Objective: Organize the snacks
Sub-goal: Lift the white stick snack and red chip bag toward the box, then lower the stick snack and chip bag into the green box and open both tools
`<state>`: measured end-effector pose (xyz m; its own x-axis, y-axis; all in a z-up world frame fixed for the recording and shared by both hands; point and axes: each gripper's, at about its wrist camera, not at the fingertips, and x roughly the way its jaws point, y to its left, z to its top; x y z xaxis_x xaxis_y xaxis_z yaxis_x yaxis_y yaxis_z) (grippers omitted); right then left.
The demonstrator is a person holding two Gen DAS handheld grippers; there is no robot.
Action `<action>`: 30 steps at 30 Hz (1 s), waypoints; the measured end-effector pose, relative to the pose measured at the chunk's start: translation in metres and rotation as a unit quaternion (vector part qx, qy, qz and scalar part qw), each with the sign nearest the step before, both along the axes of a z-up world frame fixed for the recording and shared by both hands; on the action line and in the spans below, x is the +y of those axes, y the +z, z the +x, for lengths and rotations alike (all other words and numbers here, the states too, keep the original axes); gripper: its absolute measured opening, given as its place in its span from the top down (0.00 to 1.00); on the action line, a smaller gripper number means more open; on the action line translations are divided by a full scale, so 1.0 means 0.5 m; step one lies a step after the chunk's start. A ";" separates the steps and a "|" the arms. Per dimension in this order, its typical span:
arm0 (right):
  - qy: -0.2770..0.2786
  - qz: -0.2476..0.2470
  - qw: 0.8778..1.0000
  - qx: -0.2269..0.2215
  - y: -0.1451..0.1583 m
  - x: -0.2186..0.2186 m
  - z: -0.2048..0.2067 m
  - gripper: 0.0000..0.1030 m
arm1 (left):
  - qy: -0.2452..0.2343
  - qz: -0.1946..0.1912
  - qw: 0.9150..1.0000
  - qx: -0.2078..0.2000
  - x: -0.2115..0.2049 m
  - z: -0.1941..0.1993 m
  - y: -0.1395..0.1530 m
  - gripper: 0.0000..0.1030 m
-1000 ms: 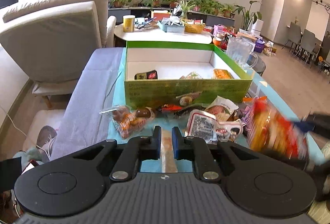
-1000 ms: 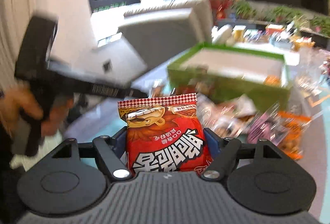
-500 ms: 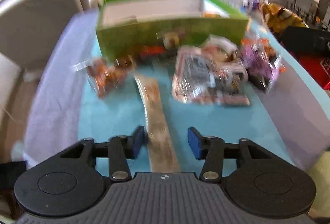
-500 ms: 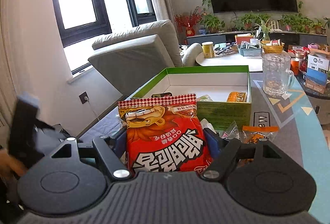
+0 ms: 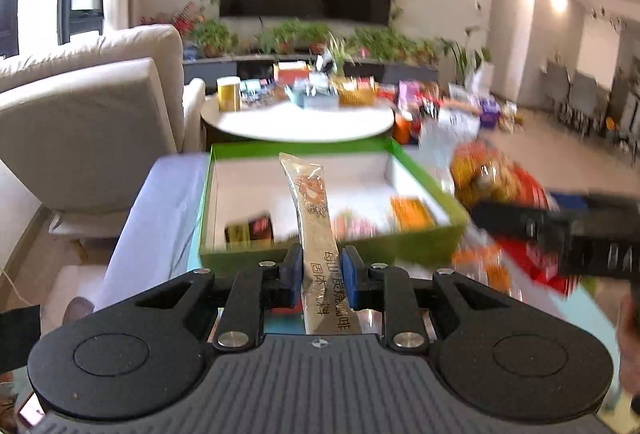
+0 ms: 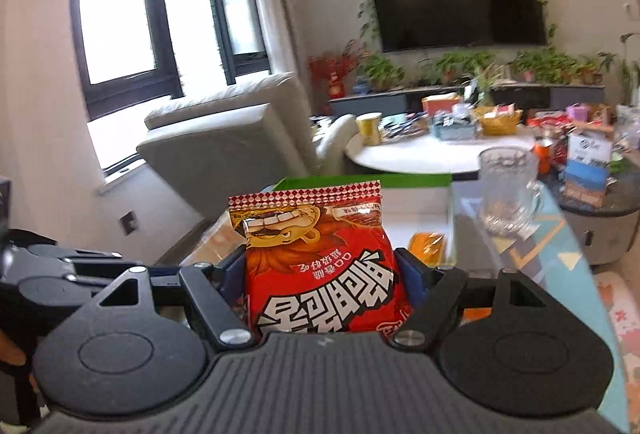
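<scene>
Above the green box (image 5: 332,254), the left gripper (image 5: 319,272) now pinches the sachet (image 5: 314,218) it straddled a moment ago, and the right gripper (image 6: 320,274) still clamps the red bag (image 6: 320,266), so both look ready to drop in.

A glass mug (image 6: 508,194) stands near the round white table (image 6: 432,154), beside a beige sofa (image 6: 236,138).

The stick pack (image 5: 314,218) is tan with a brown round emblem and dark lettering. The bag (image 6: 320,266) is red (a red-and-white diamond band along its top) with a yellow cartoon face and white characters. The box (image 5: 424,174) is green outside, white inside.
</scene>
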<state>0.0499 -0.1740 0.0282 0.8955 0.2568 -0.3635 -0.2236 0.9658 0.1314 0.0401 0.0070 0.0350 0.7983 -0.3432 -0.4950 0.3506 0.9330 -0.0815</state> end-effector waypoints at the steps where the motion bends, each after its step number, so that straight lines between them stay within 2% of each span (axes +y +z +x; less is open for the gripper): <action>1: -0.007 -0.003 1.000 -0.002 0.002 0.002 0.006 0.34 | 0.006 -0.008 1.000 -0.004 -0.004 0.015 0.006 0.81; 5: -0.020 -0.006 1.000 -0.005 0.003 -0.002 0.025 0.34 | 0.017 -0.029 0.999 -0.027 -0.020 0.062 0.026 0.81; 9: -0.035 -0.011 0.999 -0.005 0.006 -0.009 0.055 0.34 | 0.022 -0.018 0.998 -0.050 -0.037 0.095 0.044 0.81; 14: -0.045 -0.005 0.999 0.003 0.010 -0.015 0.097 0.34 | 0.031 -0.028 0.998 -0.047 -0.045 0.136 0.045 0.81; 21: -0.062 0.007 0.998 0.021 -0.004 -0.018 0.140 0.34 | 0.053 -0.051 0.997 -0.032 -0.048 0.195 0.013 0.81; 30: -0.076 0.009 0.996 0.047 -0.025 -0.013 0.196 0.34 | 0.059 -0.046 0.997 -0.020 -0.060 0.248 -0.012 0.81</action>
<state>0.1480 -0.1806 0.0158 0.8867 0.1278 -0.4444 -0.0608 0.9849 0.1619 0.1641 -0.0231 0.0290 0.8539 -0.2887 -0.4329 0.2444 0.9570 -0.1562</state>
